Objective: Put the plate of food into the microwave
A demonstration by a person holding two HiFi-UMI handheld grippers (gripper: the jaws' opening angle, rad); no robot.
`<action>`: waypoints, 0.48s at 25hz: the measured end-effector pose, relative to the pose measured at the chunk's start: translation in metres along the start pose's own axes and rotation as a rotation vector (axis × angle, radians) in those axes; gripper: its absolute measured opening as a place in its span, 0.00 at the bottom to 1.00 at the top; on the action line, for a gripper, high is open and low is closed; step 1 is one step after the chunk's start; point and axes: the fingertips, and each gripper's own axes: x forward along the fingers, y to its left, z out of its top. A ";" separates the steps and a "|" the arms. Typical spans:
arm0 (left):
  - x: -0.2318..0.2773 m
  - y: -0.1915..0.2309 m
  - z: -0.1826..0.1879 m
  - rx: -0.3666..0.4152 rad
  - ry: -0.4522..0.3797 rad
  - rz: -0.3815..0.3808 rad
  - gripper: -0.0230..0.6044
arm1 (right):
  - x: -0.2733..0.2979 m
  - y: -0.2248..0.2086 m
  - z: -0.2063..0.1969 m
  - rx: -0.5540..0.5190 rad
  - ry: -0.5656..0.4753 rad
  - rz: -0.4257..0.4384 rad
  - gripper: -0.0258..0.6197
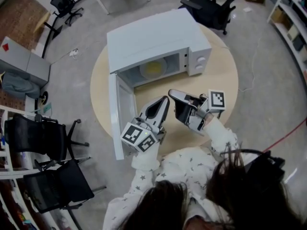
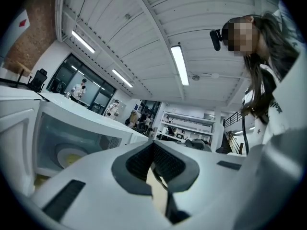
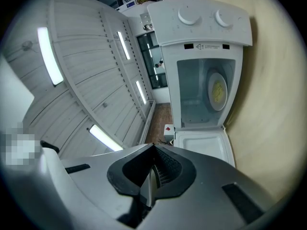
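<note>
A white microwave (image 1: 158, 42) stands on the round wooden table (image 1: 220, 75) with its door (image 1: 117, 114) swung open to the left. Inside it lies a white plate with yellow food (image 1: 153, 69), which also shows as the plate (image 2: 69, 155) in the left gripper view and the plate (image 3: 217, 90) in the right gripper view. My left gripper (image 1: 165, 99) and right gripper (image 1: 171, 94) hover side by side in front of the oven, tips raised. Both are shut with nothing between the jaws, the left gripper (image 2: 154, 143) and the right gripper (image 3: 153, 146) alike.
Black office chairs stand round the table: one chair (image 1: 211, 6) behind the microwave, two chairs (image 1: 43, 138) at the left. A grey cabinet (image 1: 24, 63) is at the far left. White shelving (image 1: 292, 18) lines the right edge. A red cable (image 1: 288, 135) runs over the floor.
</note>
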 end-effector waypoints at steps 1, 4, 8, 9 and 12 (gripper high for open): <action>0.000 -0.006 0.000 0.001 0.002 -0.009 0.03 | -0.004 0.004 -0.002 0.001 0.007 0.013 0.05; 0.000 -0.013 0.004 0.008 -0.002 -0.013 0.03 | -0.011 0.012 0.000 0.003 -0.001 0.046 0.05; -0.003 -0.016 0.010 0.018 -0.005 -0.021 0.03 | -0.011 0.022 -0.004 0.018 -0.008 0.081 0.05; -0.004 -0.017 0.011 0.022 -0.006 -0.022 0.03 | -0.012 0.023 -0.005 0.024 -0.016 0.094 0.05; -0.007 -0.017 0.017 0.030 -0.023 -0.010 0.03 | -0.014 0.027 -0.003 0.039 -0.047 0.121 0.05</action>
